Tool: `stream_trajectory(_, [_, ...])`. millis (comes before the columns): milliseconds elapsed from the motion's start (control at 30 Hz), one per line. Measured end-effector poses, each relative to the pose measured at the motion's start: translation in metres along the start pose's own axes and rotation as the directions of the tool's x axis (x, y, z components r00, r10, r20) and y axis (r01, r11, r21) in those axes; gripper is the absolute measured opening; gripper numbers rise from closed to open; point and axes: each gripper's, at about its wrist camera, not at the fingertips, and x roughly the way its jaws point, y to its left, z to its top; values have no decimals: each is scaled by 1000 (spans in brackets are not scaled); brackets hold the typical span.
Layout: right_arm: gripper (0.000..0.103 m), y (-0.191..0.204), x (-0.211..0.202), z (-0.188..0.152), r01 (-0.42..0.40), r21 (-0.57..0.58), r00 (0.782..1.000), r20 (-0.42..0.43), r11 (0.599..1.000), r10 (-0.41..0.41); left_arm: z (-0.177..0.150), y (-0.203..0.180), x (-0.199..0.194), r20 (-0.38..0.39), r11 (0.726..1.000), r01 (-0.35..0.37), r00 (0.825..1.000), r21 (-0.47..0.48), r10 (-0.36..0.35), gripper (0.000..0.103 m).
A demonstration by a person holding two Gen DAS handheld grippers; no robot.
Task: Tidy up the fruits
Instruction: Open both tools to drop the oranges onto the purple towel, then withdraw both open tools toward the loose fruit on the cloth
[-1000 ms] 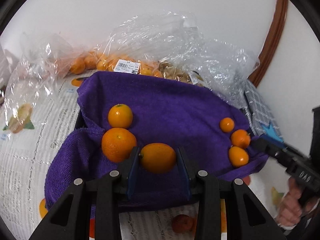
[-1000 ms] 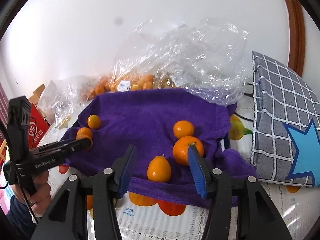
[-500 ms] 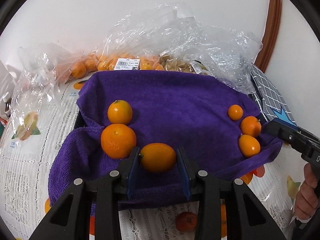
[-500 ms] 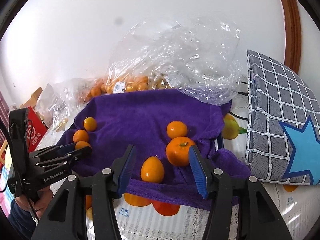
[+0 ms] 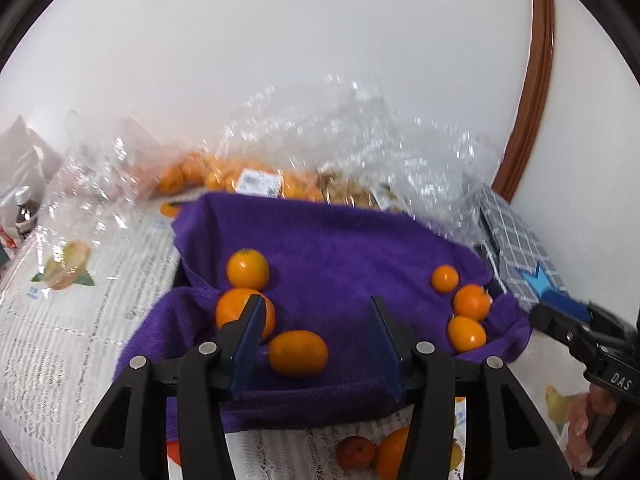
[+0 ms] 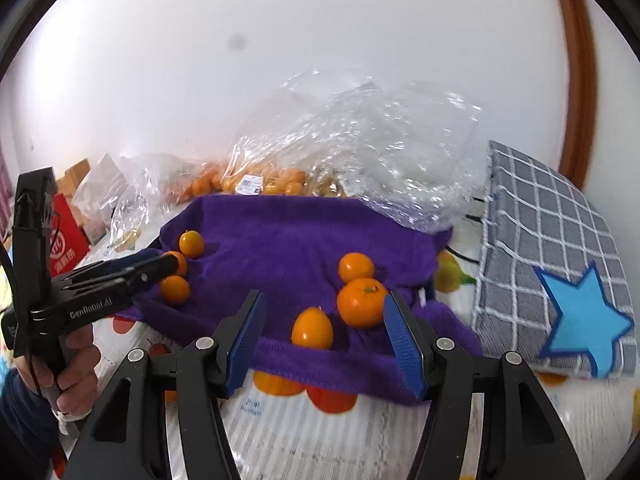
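I have both grippers pointing down at the purple towel point(image 5: 340, 248), which is draped over something dark-edged on the bench point(image 5: 80, 288) so it sags into a shallow bed; I judge that is why the fruit stays where it is put instead of rolling off.

The left gripper point(image 5: 316, 344) has its jaws opening, and the oval kumquat point(image 5: 298, 354) lies on the towel between them, with clear gaps on both sides, so it is released, not grasped. It sits just in front of a large mandarin point(image 5: 240, 312) and a smaller mandarin point(image 5: 248, 269), making a cluster of 3 at that end. At the other end a second group of 3 small fruits point(image 5: 466, 306) lies close together near the towel's edge, next to the tip of the right gripper point(image 5: 560, 324).

From the right wrist view, the right gripper's jaws are opening too and hold nothing; the same kumquat and large mandarin are seen through the gap, well ahead on the towel. The 2 groups look sorted by placement, 1 per end. More fruit waits in the clear plastic bags point(image 6: 360, 148) behind the towel, so I reckon the sorting is far from finished.
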Motion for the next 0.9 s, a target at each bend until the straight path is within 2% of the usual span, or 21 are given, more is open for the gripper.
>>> stream_trajectory(200, [61, 0, -30, -11, 63, 26, 998, 25, 998, -64, -3, 4, -23, 78, 1000, -14, 997, -19, 15, 50])
stream_trajectory(300, [61, -3, -37, -17, 30, 64, 1000, 4, 997, -30, -10, 6, -34, 92, 1000, -24, 995, -17, 26, 50])
stream_trajectory(367, [61, -2, -42, -21, -36, 77, 999, -13, 996, 37, -16, 10, -40, 81, 1000, -16, 997, -20, 17, 50])
stream_trajectory(433, [61, 4, -49, -24, -62, 51, 998, -6, 997, 62, -23, 15, -46, 68, 999, -23, 997, -22, 24, 50])
stream_trajectory(567, [61, 16, -50, -30, -56, 23, 998, -16, 998, 56, -33, 28, -59, 52, 998, -36, 998, -42, 38, 50])
stream_trajectory(800, [59, 17, -33, -45, -83, 98, 991, -95, 992, 92, -50, 51, -80, 2, 996, -70, 998, -63, 70, 50])
stream_trajectory(900, [58, 20, -25, -48, -60, 93, 990, -125, 994, 72, -56, 61, -84, -33, 992, -87, 996, -91, 84, 50])
